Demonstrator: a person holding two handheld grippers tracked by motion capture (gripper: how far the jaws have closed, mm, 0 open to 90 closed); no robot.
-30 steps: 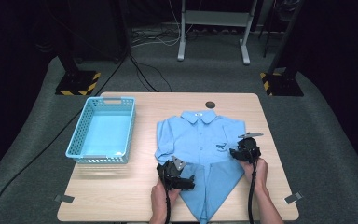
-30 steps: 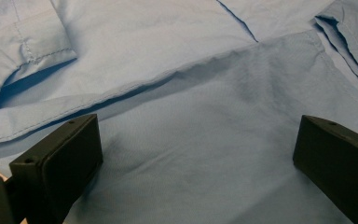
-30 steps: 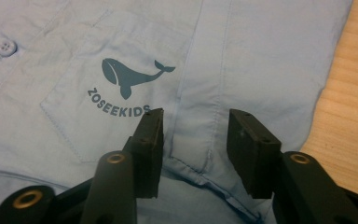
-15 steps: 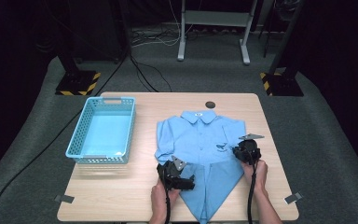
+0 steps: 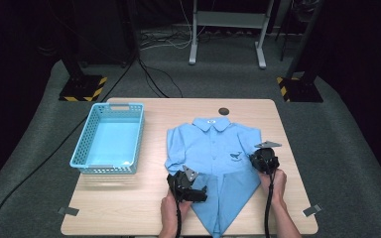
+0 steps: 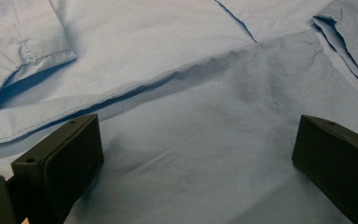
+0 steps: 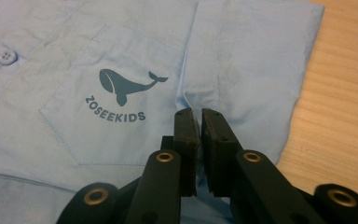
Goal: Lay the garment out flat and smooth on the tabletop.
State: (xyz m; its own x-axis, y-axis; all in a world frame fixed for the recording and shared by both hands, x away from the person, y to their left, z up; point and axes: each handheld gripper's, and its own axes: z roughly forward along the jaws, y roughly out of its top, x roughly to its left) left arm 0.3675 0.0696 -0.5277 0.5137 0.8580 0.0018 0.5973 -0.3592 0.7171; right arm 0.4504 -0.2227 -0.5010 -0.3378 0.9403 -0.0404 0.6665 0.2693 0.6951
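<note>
Blue shirt [image 5: 213, 153] flat on tabletop [image 5: 129, 198], right of basket [image 5: 110, 139], collar far. Left hand-held gripper [image 6: 191, 154] jaws wide, over folded near-left part. Right hand-held gripper [image 7: 199, 122] jaws pinched on fabric fold at right sleeve seam, beside whale pocket [image 7: 102, 116].

Matt cloth shirt [image 5: 213, 148], pale wood table [image 5: 129, 198], plastic basket [image 5: 82, 148]

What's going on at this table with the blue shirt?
A person is working on a light blue shirt spread on the table, apparently folding it. The right gripper is pinched shut on the cloth near the sleeve seam, beside the whale logo. The left gripper is open over the lower part. A blue basket sits at the left.
</note>
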